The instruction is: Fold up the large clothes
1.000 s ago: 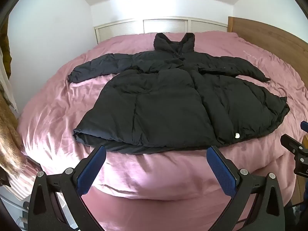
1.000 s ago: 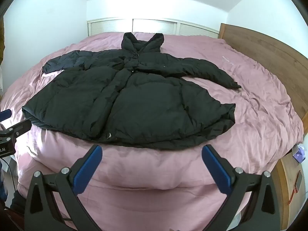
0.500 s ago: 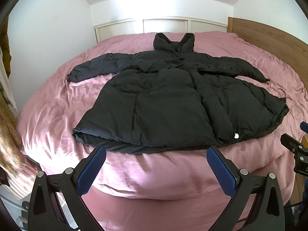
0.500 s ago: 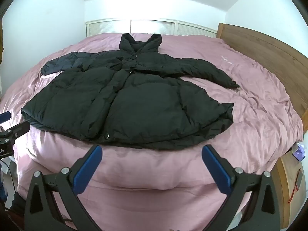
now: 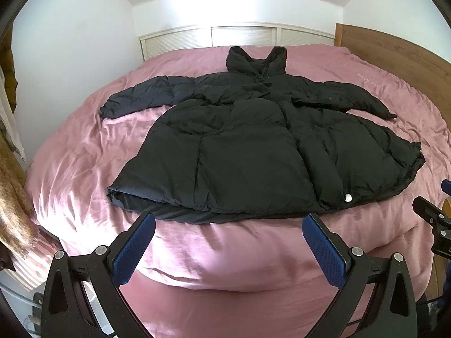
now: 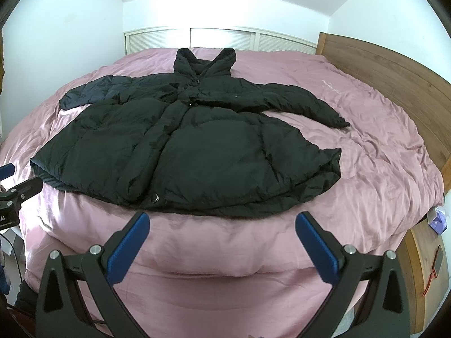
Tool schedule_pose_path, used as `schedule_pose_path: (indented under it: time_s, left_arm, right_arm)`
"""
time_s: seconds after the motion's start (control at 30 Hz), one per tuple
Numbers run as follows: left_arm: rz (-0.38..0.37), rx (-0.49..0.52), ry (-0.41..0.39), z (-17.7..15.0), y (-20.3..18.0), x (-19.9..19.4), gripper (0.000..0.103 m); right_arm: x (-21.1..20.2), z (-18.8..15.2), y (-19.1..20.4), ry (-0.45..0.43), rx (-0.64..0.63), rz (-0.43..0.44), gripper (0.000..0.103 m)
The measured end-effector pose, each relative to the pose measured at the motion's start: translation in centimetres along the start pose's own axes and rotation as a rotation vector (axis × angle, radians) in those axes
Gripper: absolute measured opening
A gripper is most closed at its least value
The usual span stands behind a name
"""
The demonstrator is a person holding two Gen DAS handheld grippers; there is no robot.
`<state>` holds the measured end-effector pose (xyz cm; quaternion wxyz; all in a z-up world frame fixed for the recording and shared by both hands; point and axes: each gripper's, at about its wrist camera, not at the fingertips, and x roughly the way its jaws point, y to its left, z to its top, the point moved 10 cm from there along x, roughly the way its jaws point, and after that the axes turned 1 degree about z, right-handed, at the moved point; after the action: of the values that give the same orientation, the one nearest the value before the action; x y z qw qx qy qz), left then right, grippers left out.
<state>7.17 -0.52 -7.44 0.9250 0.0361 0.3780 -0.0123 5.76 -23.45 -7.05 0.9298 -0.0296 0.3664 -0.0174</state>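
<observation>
White walls [image 5: 84, 42] surround a pink-covered bed [image 6: 380, 146] with wooden headboard [image 6: 394, 79].

A plain black puffer coat [image 5: 253, 152] is seen ahead of both grippers, quilted, on a dusty-pink duvet [image 6: 380, 174]. Blue textured pads [image 5: 135, 246] are fitted on black fingers. Brown wooden headboard [image 6: 394, 84] to the right.

Left gripper [image 5: 229, 226] and right gripper [image 6: 222, 224] alike, black angular frames, textured blue finger pads [image 5: 324, 253], silver screws at the joints
</observation>
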Motion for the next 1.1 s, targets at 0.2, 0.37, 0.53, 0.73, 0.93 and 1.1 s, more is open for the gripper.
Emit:
schedule_pose_path:
  time_s: [0.2,0.37,0.53,0.73,0.93,1.1]
  left_arm:
    - [0.009,-0.002,0.005,0.0,0.1,0.0,0.102]
    - [0.023,-0.005,0.019,-0.1,0.7,0.4,0.102]
    - [0.033,-0.01,0.032,-0.3,1.0,0.5,0.102]
    - [0.041,-0.004,0.039,-0.2,0.7,0.7,0.102]
    - [0.043,-0.005,0.04,-0.2,0.8,0.8,0.102]
    - [0.046,-0.007,0.04,-0.1,0.9,0.6,0.102]
  right_arm:
    - [-0.1,-0.1,-0.2,0.0,0.003,0.0,0.103]
    - [0.1,-0.2,-0.3,0.003,0.007,0.002,0.103]
    - [0.1,-0.2,-0.4,0.005,0.008,0.002,0.103]
    - [0.2,-0.2,-0.4,0.004,0.007,0.001,0.103]
    - [0.3,-0.3,-0.6,0.001,0.007,-0.003,0.103]
    - [0.1,-0.3,-0.6,-0.001,0.001,-0.002,0.103]
